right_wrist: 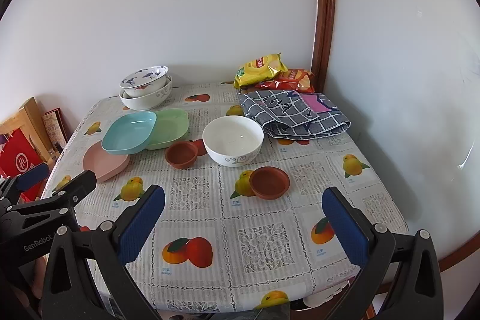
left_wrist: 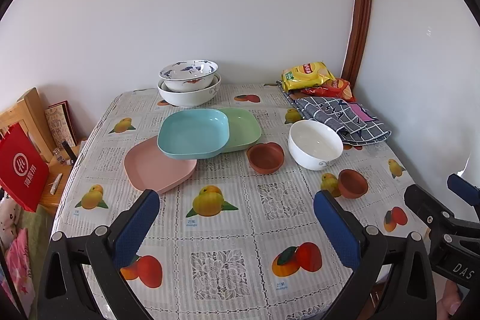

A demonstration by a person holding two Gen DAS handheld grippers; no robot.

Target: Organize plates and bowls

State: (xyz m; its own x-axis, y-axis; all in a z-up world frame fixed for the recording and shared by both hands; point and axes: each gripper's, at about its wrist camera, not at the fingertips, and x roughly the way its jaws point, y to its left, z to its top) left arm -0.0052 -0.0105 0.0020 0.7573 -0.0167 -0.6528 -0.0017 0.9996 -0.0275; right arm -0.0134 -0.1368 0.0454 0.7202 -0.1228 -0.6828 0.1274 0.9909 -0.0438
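Note:
Three square plates overlap mid-table: a blue plate (left_wrist: 193, 132) on top, a green plate (left_wrist: 244, 128) behind it and a pink plate (left_wrist: 156, 167) in front. A white bowl (left_wrist: 315, 144) stands to their right, with two small brown clay bowls (left_wrist: 266, 157) (left_wrist: 353, 183) near it. A patterned bowl (left_wrist: 189, 74) is stacked in a larger white bowl (left_wrist: 189, 95) at the back. My left gripper (left_wrist: 237, 198) is open and empty above the table's front. My right gripper (right_wrist: 243, 197) is open and empty, just short of the nearer clay bowl (right_wrist: 270, 182).
The table (left_wrist: 228, 230) has a fruit-print cloth and stands in a wall corner. Snack bags (left_wrist: 309, 75) and a folded checked cloth (left_wrist: 342, 119) lie at the back right. A wooden chair (left_wrist: 30, 122) and a red bag (left_wrist: 21, 167) stand left of the table.

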